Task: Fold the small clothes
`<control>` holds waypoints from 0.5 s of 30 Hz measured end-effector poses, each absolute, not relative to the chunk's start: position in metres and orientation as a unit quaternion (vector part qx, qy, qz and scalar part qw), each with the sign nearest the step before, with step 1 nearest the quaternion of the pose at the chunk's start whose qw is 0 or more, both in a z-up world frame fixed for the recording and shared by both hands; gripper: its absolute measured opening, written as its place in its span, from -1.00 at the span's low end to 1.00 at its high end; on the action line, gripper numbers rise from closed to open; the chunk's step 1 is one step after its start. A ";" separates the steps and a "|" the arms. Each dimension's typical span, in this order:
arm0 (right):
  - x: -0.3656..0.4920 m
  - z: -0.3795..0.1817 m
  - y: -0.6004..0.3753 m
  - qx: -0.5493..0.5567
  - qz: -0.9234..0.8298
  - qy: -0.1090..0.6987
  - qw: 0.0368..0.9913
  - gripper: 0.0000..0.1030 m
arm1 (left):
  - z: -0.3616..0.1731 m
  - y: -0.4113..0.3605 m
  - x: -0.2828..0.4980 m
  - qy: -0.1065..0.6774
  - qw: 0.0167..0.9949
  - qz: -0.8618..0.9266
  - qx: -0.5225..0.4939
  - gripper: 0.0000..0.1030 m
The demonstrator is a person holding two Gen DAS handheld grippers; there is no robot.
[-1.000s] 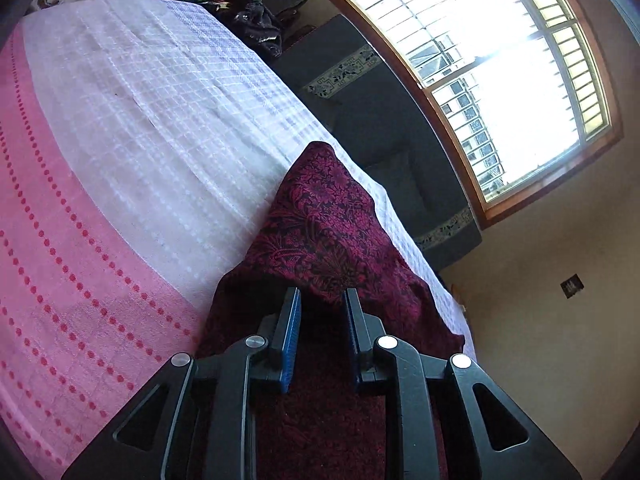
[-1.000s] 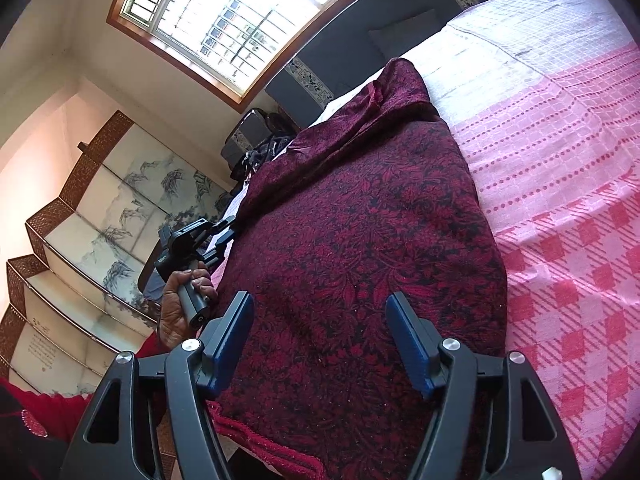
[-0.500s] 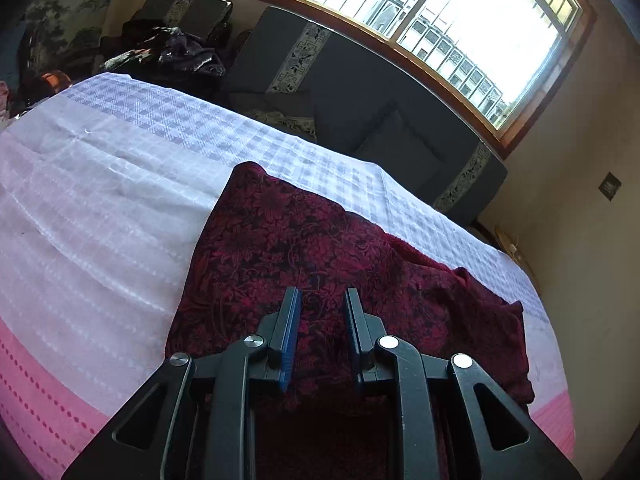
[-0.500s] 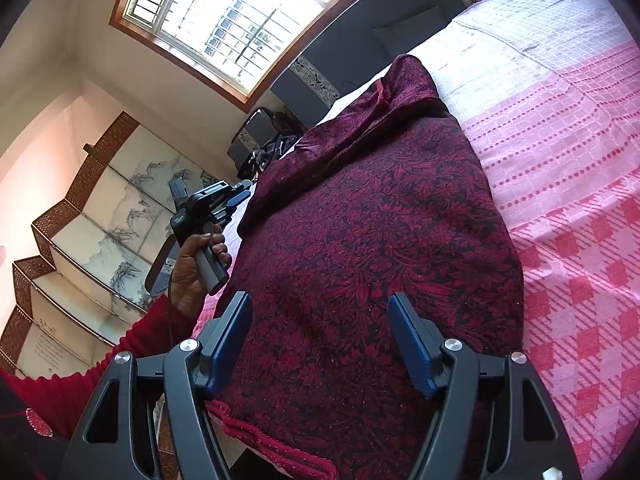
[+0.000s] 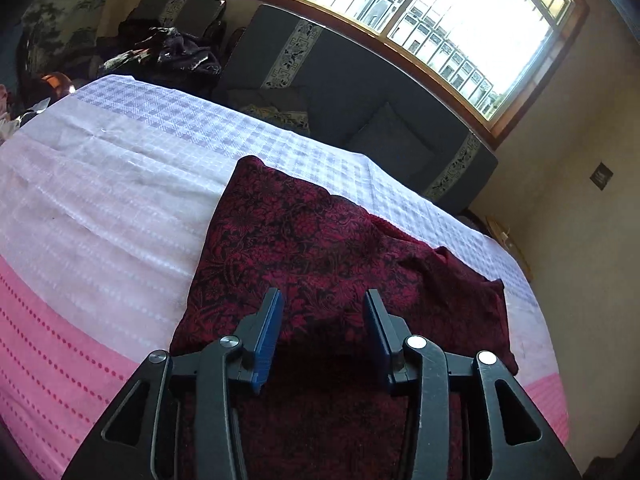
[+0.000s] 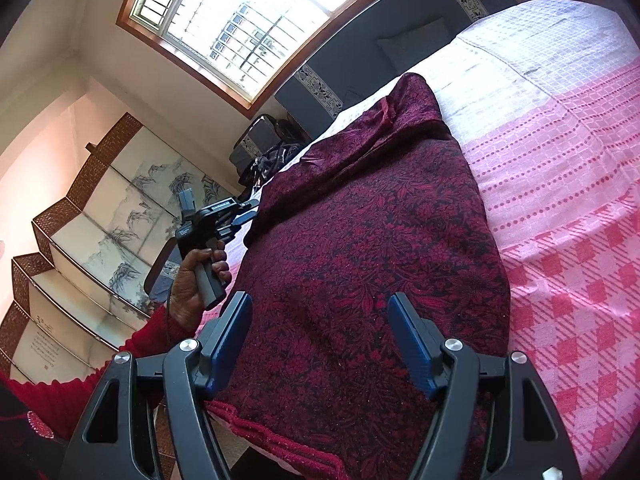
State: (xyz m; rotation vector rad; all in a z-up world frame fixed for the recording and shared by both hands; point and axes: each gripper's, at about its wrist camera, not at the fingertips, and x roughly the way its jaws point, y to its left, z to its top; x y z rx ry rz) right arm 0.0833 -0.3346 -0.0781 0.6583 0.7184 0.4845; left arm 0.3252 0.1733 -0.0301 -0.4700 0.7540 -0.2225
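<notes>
While one maroon cloth (image 5: 320,264) lies on bedspread (image 5: 100,208) | left gripper (image 5: 322,320) fingers wide, empty | right gripper (image 6: 320,332) fingers wide, empty

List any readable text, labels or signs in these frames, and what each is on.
None can be read.
Left gripper: pale marks on top of its body, too blurred to read.
Folding screen: small dark writing on a lower panel, too small to read.
Red cloth and bedspread: woven pattern only, no text.
</notes>
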 end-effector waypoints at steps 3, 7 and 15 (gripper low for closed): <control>0.062 -0.074 -0.364 0.319 0.205 0.334 0.863 0.34 | -0.009 0.182 0.254 0.322 0.916 -0.123 -0.208 0.55; 0.039 -0.088 -0.393 0.341 0.180 0.349 0.854 0.35 | -0.003 0.190 0.181 0.339 0.914 -0.162 -0.151 0.64; 0.020 -0.113 -0.386 0.322 0.180 0.386 0.846 0.35 | -0.044 0.220 0.084 0.418 0.862 -0.212 -0.192 0.64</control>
